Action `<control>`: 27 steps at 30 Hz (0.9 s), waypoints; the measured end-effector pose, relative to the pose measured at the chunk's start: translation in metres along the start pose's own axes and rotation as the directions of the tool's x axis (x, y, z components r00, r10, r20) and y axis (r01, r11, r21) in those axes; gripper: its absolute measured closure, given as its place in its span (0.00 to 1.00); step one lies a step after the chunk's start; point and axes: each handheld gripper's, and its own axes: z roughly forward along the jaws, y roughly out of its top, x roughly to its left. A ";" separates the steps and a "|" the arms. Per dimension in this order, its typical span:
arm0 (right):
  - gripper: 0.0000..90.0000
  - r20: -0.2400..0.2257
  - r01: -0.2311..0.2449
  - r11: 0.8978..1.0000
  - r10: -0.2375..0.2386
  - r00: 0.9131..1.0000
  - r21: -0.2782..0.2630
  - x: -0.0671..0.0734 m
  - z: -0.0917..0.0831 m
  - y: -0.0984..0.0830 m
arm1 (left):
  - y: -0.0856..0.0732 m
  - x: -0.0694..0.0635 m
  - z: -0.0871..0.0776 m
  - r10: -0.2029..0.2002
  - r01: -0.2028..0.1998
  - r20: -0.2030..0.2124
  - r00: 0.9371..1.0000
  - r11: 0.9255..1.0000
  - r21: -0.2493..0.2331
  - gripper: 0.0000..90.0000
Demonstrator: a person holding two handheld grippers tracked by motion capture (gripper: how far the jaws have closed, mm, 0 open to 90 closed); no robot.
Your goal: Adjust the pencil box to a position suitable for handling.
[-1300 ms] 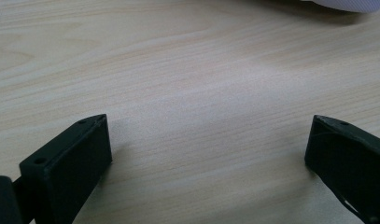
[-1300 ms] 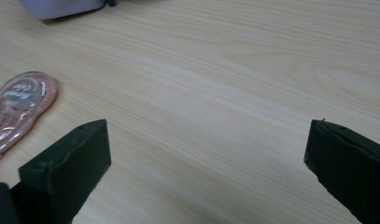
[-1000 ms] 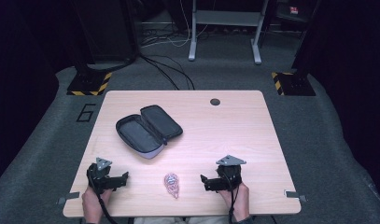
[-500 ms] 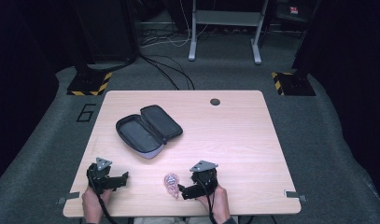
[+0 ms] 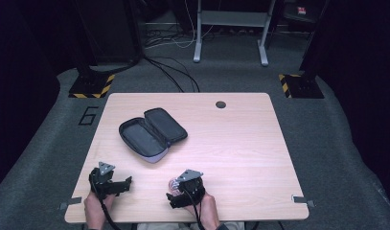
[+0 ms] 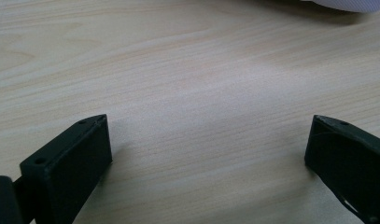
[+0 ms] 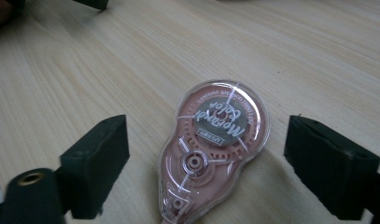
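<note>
The pink correction-tape dispenser point(image 7: 211, 151) lies flat on the bench point(image 5: 240, 143) between the right gripper point(image 7: 220, 168)'s spread fingers; light, hard, slick plastic, probably best pinched across its narrow flanks, while the left gripper point(image 6: 206, 154) gapes empty.

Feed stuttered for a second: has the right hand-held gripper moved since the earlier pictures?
Yes. The right hand-held gripper has shifted left along the table's near edge, away from the right corner, and now brackets the pink correction tape, jaws open.

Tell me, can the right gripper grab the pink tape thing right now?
Probably yes. The right gripper is open with a jaw on each side of the pink correction tape, which lies flat on the table with nothing between them.
</note>
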 end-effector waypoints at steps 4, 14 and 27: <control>0.25 0.033 0.022 1.000 -0.021 0.999 -0.018 0.001 0.006 -0.001 | 0.000 0.000 0.000 0.000 0.000 -0.001 1.000 1.000 0.000 0.01; 0.44 0.071 0.014 1.000 -0.014 0.997 -0.001 0.001 0.004 -0.001 | 0.000 0.000 0.000 0.001 -0.001 0.000 1.000 1.000 0.001 0.01; 0.55 0.052 0.071 0.997 -0.070 0.996 -0.021 -0.007 0.002 -0.004 | 0.000 0.000 0.000 -0.001 0.001 -0.006 1.000 1.000 -0.005 0.01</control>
